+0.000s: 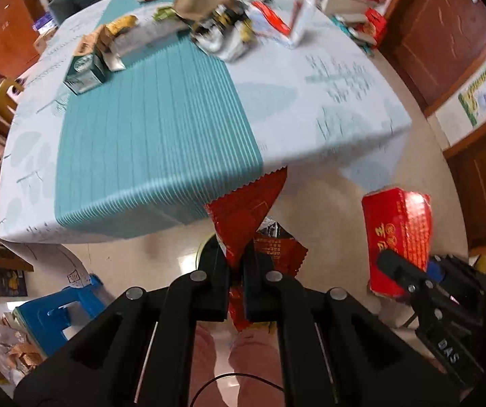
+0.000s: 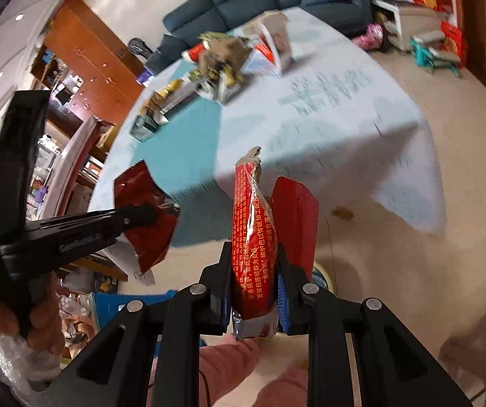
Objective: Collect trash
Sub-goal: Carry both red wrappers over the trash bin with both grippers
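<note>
Pinched only by its corner in the left gripper [image 1: 236, 271], the red wrapper [image 1: 243, 210] could slip free, while the right gripper [image 2: 253, 291] clamps the red box [image 2: 253, 237].

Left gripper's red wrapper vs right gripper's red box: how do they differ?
The red wrapper is a flat, crumpled foil packet with zigzag edges; the red box is a bulkier carton with a torn top end. The wrapper shows a silver inside, the box yellow print down its side. The left gripper pinches the wrapper nearly closed; the right gripper clamps wider. Both are red, held off the table.
</note>
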A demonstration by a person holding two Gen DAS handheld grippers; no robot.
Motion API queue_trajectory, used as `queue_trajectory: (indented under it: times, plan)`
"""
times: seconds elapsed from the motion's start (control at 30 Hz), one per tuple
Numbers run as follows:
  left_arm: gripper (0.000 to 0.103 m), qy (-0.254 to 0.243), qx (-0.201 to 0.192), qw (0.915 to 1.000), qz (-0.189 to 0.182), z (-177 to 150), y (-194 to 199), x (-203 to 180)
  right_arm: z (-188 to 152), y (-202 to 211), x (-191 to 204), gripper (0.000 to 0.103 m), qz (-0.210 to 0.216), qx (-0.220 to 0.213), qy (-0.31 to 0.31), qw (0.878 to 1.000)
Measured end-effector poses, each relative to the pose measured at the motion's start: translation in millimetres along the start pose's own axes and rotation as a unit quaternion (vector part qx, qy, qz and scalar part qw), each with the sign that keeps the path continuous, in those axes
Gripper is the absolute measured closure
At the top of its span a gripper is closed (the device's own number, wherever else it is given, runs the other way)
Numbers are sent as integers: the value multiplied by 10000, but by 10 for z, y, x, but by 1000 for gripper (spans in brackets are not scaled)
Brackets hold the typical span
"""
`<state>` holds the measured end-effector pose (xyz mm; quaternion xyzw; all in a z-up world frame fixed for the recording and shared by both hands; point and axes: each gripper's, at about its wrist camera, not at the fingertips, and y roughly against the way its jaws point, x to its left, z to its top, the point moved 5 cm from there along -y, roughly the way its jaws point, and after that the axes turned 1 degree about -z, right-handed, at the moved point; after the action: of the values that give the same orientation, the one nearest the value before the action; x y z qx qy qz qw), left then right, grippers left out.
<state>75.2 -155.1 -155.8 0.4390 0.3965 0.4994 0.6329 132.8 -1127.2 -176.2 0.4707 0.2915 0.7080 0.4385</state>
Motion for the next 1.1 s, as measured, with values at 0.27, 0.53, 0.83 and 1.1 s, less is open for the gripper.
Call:
queue_trajectory:
  times: [0.27, 0.53, 0.83, 1.1]
  plan:
    - [100, -709, 106, 9973, -162, -257, -462, -201, -546, -425, -242, 82, -348, 197, -468, 9981]
    - [100, -1220, 182, 9918, -338, -566, -1342, -190, -1155, -1212, -546, 82, -788, 341, -1094, 9903]
    - [100, -1377, 552, 9882, -373, -905, -2425, -36, -1672, -1819, -894, 82, -1090, 332, -1642, 9798]
    - [99, -1483, 622, 9857, -506, -1073, -2960, -13, -1963, -2186, -1092, 82, -1192, 325, -1850, 9749]
